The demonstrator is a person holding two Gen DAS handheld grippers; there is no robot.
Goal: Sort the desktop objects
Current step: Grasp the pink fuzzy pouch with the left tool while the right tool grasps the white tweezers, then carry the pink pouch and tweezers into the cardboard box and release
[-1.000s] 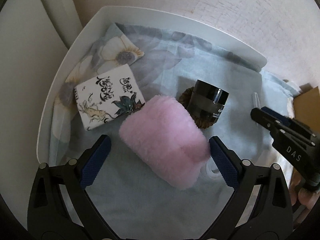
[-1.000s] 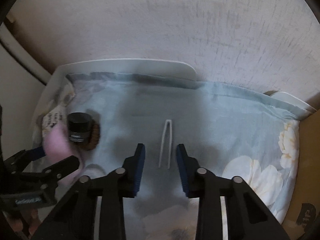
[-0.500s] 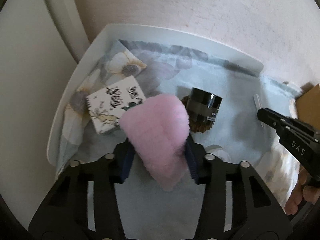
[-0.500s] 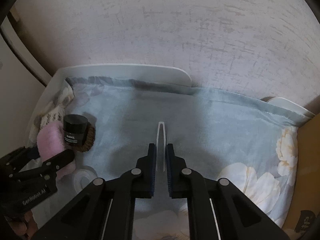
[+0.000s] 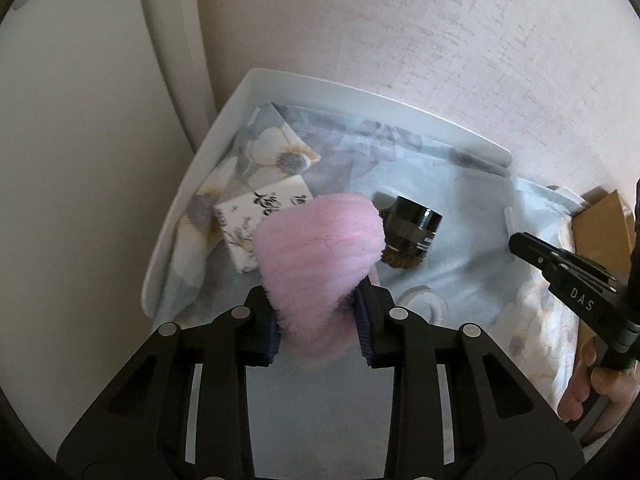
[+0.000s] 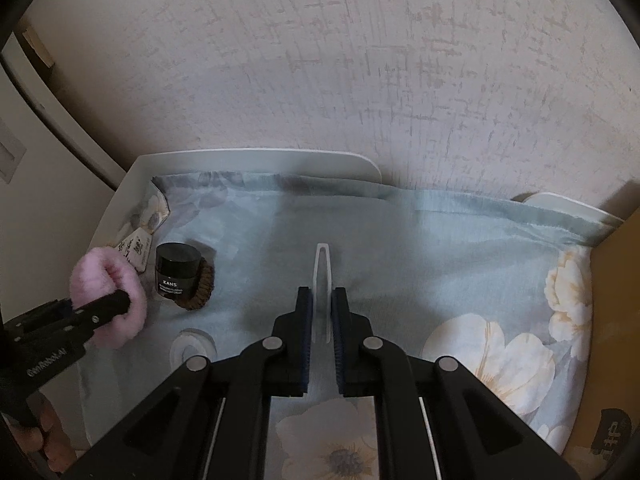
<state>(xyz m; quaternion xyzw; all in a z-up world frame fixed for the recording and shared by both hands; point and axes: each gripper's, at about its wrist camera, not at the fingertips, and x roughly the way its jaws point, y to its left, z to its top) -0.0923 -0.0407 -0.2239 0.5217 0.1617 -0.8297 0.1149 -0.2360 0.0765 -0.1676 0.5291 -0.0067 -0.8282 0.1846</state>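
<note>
My left gripper (image 5: 316, 300) is shut on a fluffy pink roll (image 5: 320, 248) and holds it lifted above the floral cloth (image 5: 460, 264); it also shows in the right wrist view (image 6: 108, 292). My right gripper (image 6: 321, 300) is shut on white plastic tweezers (image 6: 322, 264), whose closed end points away from me, above the cloth. A black jar (image 6: 177, 270) stands on a brown hair tie (image 6: 202, 286). A small printed box (image 5: 248, 224) lies partly hidden behind the pink roll.
A white tray wall (image 6: 256, 160) borders the cloth at the back and left. A clear ring-shaped object (image 6: 192, 350) lies on the cloth near the jar. A brown cardboard box (image 5: 600, 220) stands at the right. A textured wall rises behind.
My left gripper closed on the pink roll and lifted it off the cloth. My right gripper closed on the tweezers and raised them.
</note>
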